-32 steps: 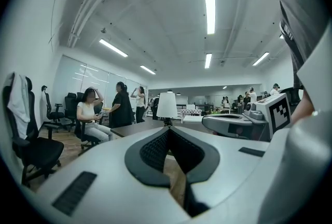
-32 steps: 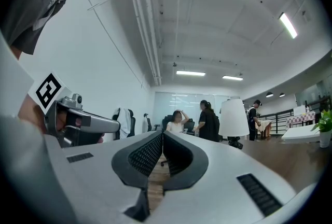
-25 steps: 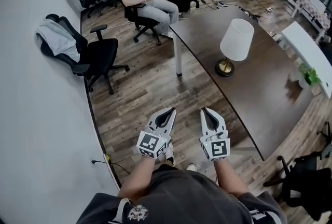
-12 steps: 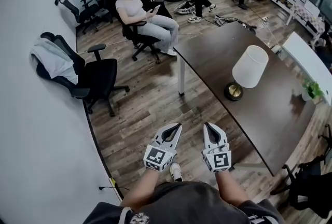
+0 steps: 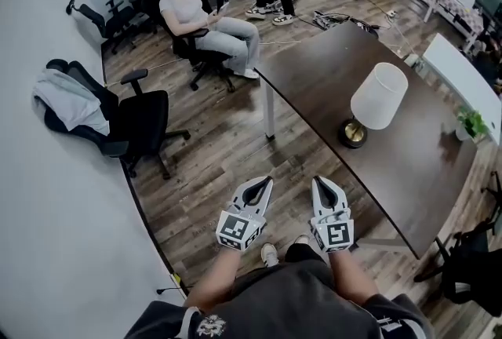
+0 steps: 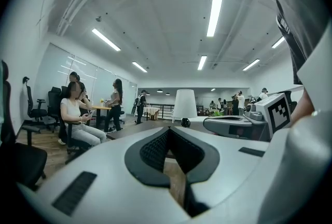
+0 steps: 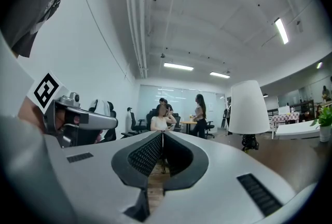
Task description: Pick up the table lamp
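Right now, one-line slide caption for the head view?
Left gripper and right gripper, shut and empty, over the floor, short of the table bearing the table lamp.

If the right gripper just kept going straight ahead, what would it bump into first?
Probably nothing soon. The right gripper, jaws shut, aims left of the table lamp and its table, toward a seated person far across the room; depth is hard to judge.

Dark table, black office chair
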{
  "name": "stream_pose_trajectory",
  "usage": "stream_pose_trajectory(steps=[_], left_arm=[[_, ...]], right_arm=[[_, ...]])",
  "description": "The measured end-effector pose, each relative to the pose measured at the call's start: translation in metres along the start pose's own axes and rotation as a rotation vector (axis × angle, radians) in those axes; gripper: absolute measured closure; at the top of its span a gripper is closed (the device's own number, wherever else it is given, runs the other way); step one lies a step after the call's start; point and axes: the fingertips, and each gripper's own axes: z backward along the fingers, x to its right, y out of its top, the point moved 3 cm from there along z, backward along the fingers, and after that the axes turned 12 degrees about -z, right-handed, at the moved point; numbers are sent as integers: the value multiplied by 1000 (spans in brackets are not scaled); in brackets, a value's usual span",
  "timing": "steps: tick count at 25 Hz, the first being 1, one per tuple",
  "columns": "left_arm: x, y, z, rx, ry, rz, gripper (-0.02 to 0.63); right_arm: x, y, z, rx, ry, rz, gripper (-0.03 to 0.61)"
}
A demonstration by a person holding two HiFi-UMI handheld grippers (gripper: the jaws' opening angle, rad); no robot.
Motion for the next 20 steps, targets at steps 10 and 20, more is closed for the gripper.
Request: stream_pose_trajectory(steps=[10,20], left_arm=[[-10,-8,-86,-11,-26,-12,604],[8,-27,-162,-40,-34,-4,604]], right_arm=[[67,-9,-37,-11,-16,-4,551],[144,-32,-49,-5,-38,-56,551]])
